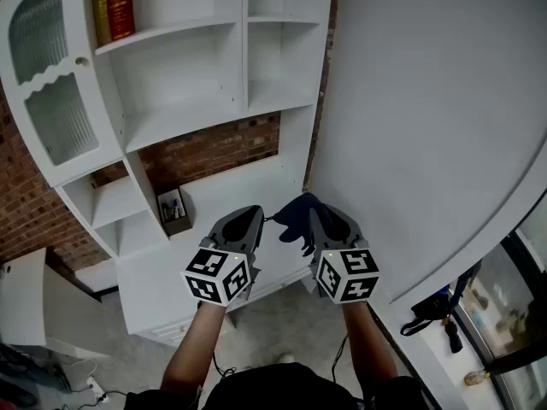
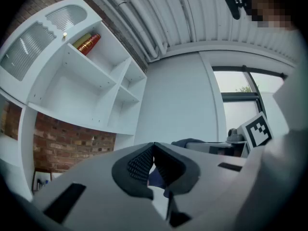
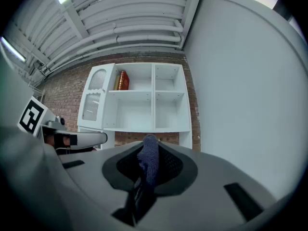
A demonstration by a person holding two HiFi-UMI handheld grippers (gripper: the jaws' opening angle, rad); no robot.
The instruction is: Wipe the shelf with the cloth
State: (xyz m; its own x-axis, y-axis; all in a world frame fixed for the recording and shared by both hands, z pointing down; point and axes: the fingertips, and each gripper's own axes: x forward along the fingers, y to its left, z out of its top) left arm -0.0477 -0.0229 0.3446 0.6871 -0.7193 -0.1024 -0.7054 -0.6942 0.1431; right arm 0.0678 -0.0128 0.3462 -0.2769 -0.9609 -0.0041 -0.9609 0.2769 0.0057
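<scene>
The right tongs [image 3: 147, 161] clamp the dark cloth [image 3: 148, 159]; the left tongs [image 2: 153, 153], just beside them, are pressed together below the shelf [image 1: 192, 118].

**Open compartments ahead, a wall tight on the right**

The shelf [image 1: 184, 114] has two wide middle compartments and an upper right one, all bare and open-fronted, so jaws could pass straight in. Upright dividers part them. Books [image 1: 113, 5] stand in the top left compartment and take up its left side. A glazed door [image 1: 47, 84] fronts the column further left. Below, the bench [image 1: 248, 182] before the brick back is free except for a small box of pens [image 1: 174, 213] against the left upright. A white wall [image 1: 427, 101] rises just beside the unit's right side and hems that flank. The left gripper [image 1: 250, 214] and right gripper [image 1: 314, 214] hang close together, so each narrows the other's sideways room.
</scene>
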